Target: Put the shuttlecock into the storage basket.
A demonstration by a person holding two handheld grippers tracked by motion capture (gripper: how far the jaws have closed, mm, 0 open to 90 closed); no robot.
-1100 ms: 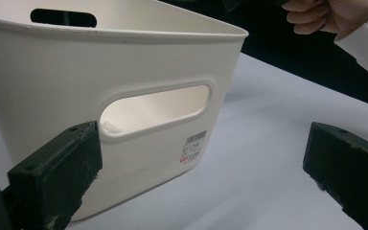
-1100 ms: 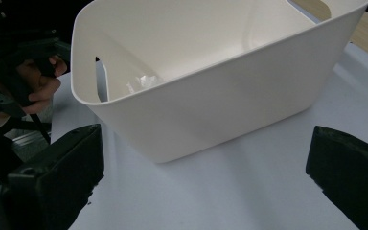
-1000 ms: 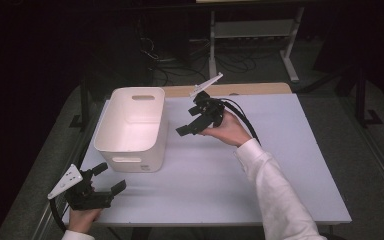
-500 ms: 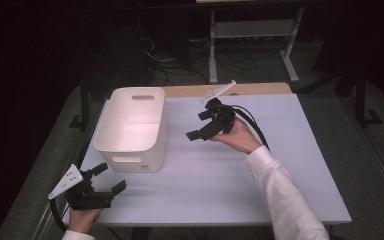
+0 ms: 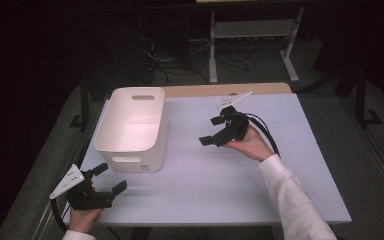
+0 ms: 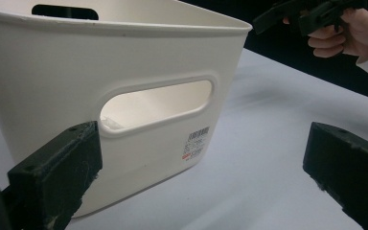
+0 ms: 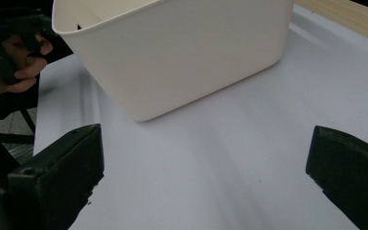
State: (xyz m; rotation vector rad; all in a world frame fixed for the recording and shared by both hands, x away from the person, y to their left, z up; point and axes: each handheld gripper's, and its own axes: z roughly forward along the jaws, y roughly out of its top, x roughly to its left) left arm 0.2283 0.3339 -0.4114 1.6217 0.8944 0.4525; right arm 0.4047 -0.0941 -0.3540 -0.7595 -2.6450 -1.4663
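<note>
White bin [image 5: 132, 125] | between left tool [image 5: 111, 179], right tool [image 5: 213, 131] | both apart, empty

The bench [image 5: 220, 180] has a pale lavender-grey top, and a strip of light wood [image 5: 230, 89] runs along its far edge, showing too at the upper right corner of the right gripper view. Beyond the bench the floor is dark, and a tangle of black cables [image 5: 180, 65] lies on it near a white metal stand [image 5: 252, 30] with a low shelf between its two legs. A dark upright post [image 5: 361, 85] stands off the right far corner of the bench, and another dark post [image 5: 84, 102] stands off its left side.
</note>
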